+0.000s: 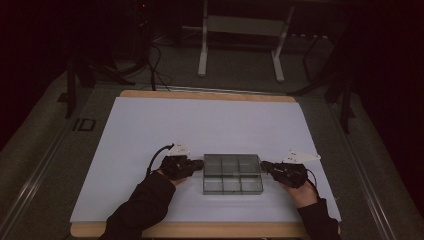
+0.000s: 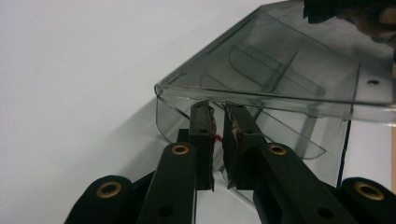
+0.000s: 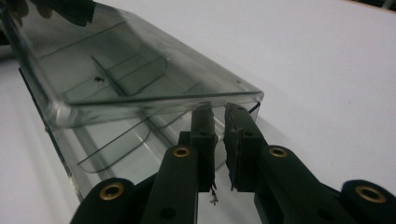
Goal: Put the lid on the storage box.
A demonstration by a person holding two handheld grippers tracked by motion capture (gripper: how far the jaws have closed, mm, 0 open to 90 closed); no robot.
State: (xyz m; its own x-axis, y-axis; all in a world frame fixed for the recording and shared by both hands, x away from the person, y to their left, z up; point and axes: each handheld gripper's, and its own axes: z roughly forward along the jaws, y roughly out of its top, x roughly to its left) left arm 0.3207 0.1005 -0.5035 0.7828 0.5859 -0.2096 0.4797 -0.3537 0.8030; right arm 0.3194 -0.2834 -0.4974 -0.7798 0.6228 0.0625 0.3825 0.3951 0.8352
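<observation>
1. High view: a clear grey compartment tray (image 1: 232,173) lies on the white surface (image 1: 150,130), near its front edge and about midway across. The left gripper (image 1: 198,165) meets the tray's left end and the right gripper (image 1: 263,165) its right end, so the tray sits between the two.
2. Left gripper view: the left gripper (image 2: 218,122) has its jaws nearly pressed together, pinching the tray (image 2: 280,79) at the rim of its near end wall. The tray stretches away to the upper right.
3. Right gripper view: the right gripper (image 3: 219,122) likewise has its jaws drawn close, pinching the tray (image 3: 116,74) at its near end wall. The tray runs off to the upper left.
</observation>
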